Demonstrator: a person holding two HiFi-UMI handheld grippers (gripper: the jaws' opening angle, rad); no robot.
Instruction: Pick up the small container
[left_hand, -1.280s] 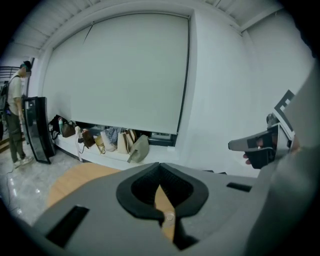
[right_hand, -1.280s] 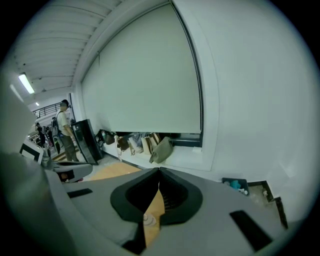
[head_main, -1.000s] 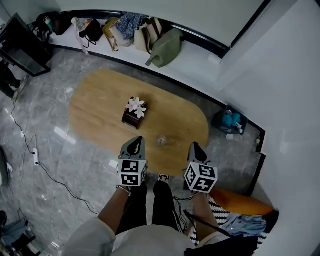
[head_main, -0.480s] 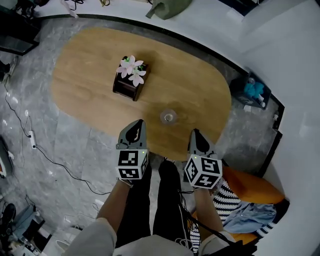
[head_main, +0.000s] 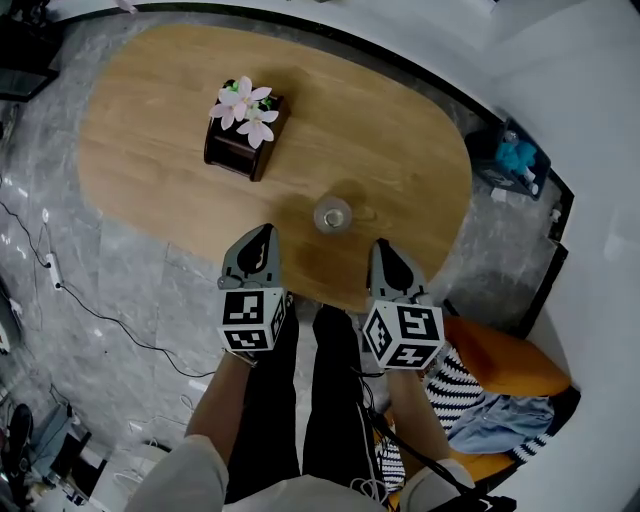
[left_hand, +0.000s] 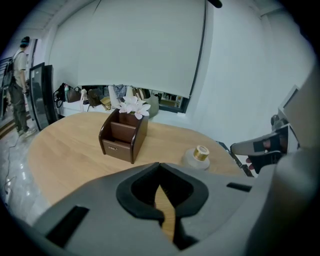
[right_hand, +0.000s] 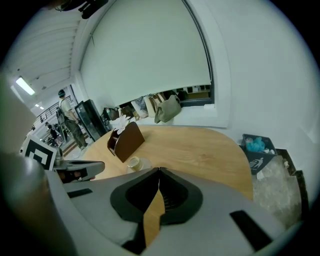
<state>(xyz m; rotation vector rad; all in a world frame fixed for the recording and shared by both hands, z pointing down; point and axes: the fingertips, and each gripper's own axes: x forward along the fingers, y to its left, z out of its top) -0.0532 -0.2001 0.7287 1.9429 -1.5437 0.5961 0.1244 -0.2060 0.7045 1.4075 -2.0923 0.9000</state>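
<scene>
The small container (head_main: 333, 214), a clear squat jar with a gold cap, stands near the front edge of the oval wooden table (head_main: 400, 120). In the head view my left gripper (head_main: 264, 232) is just left of and nearer than the jar, and my right gripper (head_main: 378, 244) is just right of it; neither touches it. Both are shut with nothing between the jaws. The left gripper view shows the jar (left_hand: 197, 156) ahead to the right of the tips (left_hand: 159, 164). The right gripper view has the jar (right_hand: 134, 163) ahead to the left of the tips (right_hand: 159, 170).
A brown wooden box with pink-white flowers (head_main: 245, 135) stands on the table behind the jar. A dark bin (head_main: 515, 155) sits on the floor at right, an orange seat (head_main: 500, 365) by my legs, and cables (head_main: 60, 290) at left. A person (left_hand: 20, 90) stands far left.
Both grippers have sunk toward the table and stayed shut. The table, box and jar now fill more of the head view, and the jar lies closer between the two tips.
</scene>
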